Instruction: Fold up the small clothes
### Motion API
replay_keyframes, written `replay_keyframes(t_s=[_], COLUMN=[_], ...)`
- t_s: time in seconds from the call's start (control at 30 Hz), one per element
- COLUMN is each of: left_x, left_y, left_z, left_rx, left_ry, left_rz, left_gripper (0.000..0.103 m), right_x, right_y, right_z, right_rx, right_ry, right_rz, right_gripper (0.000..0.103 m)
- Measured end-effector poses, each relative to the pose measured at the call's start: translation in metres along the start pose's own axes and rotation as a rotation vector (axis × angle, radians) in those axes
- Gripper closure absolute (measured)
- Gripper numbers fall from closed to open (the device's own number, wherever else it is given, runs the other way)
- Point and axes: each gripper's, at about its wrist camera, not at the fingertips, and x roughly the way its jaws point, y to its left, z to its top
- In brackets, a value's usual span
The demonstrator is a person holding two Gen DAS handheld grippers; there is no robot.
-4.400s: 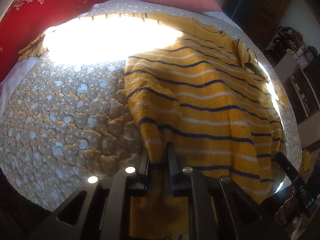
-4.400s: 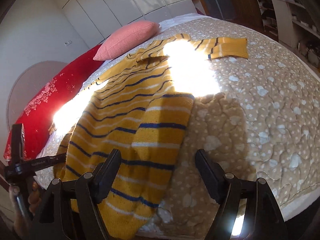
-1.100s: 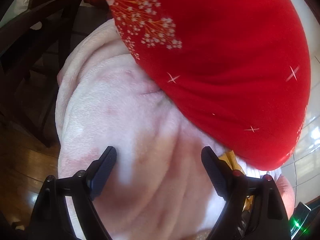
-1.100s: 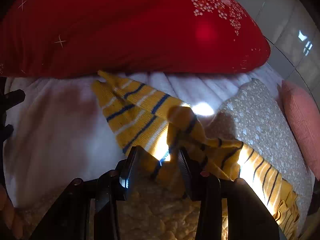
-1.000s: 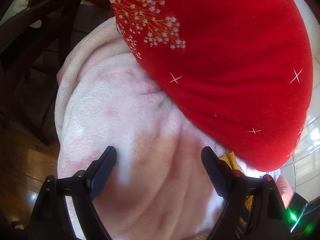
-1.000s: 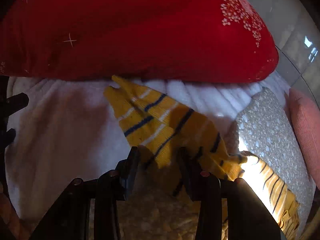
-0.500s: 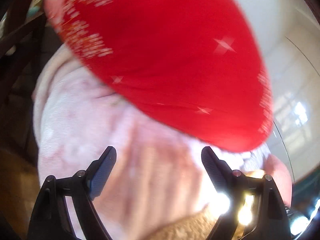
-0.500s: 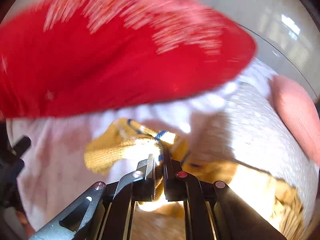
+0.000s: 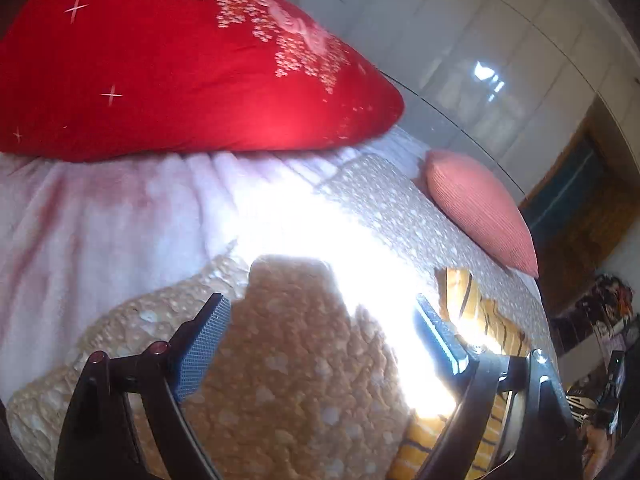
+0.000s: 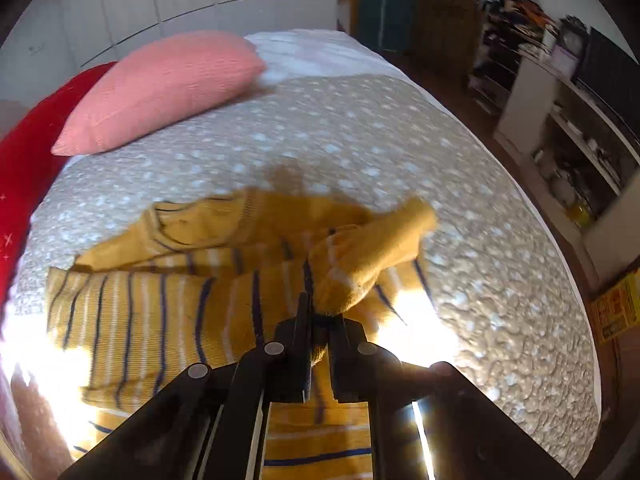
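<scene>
Left wrist: low over the quilt [image 9: 304, 412], facing the red pillow [image 9: 160, 80] at 11 o'clock, pink pillow [image 9: 480, 216] at 2 o'clock. Right wrist: close above the sweater [image 10: 168, 304], looking along the bed, pink pillow [image 10: 164, 88] at 11 o'clock. Shared: quilt, both pillows, sweater [image 9: 476, 320]

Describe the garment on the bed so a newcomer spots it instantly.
Start at the bed's tan quilt with white spots. In front of the pink pillow lies a mustard-yellow knit sweater, one sleeve pinched in the right gripper. It is the only striped item, with thin navy and white bands; the pillows are plain pink and red.
</scene>
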Motion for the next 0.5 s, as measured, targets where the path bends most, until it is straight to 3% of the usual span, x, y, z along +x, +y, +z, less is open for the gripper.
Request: replay_keyframes(t_s=[0.1,0.17,0.23,0.27,0.3,0.37,0.4,0.43,0.5], left_x=[0.002,0.005,0.008,0.010,0.012,0.018,0.021,0.023,0.026], left_y=[-0.025,-0.038,-0.047,-0.052,-0.056,-0.062,-0.065,-0.066,-0.065], left_z=[-0.015,-0.023,-0.032,-0.036,-0.038,-0.042,-0.044,-0.046,-0.046], left_rx=[0.080,0.127,0.167,0.184,0.198,0.228,0.240,0.246,0.243], left_ry=[0.020,0.040,0.057,0.066,0.075,0.101,0.117,0.129,0.144], left_rz=[-0.037,-0.053,-0.063,-0.066,-0.071,-0.094,-0.102,-0.106,-0.114], left_gripper=[0.014,0.014,0.014,0.014,0.014,0.014,0.014,0.014,0.014], right_x=[-0.011,-0.032,-0.054,-0.066,-0.071,-0.068,-0.062,-0.059,-0.049], right_y=[-0.021,-0.020,-0.020,-0.020,-0.023,-0.030,-0.032,-0.035,-0.036], right_z=[-0.005,-0.009,-0.010,-0.013,-0.013,-0.008,-0.004,-0.003,-0.003], right_rx=[0.068,0.037,0.001,-0.006,-0.001,0.037,0.057,0.069,0.058], right_ry=[-0.017,-0.096,-0.229,-0.290,-0.311,-0.255,-0.196,-0.164,-0.116], right_rz=[0.050,0.042,0.024,0.040,0.055,0.091,0.088,0.087,0.109], right_gripper=[0.072,0.058,0.026,0.015,0.000,0.000,0.006,0.044,0.090])
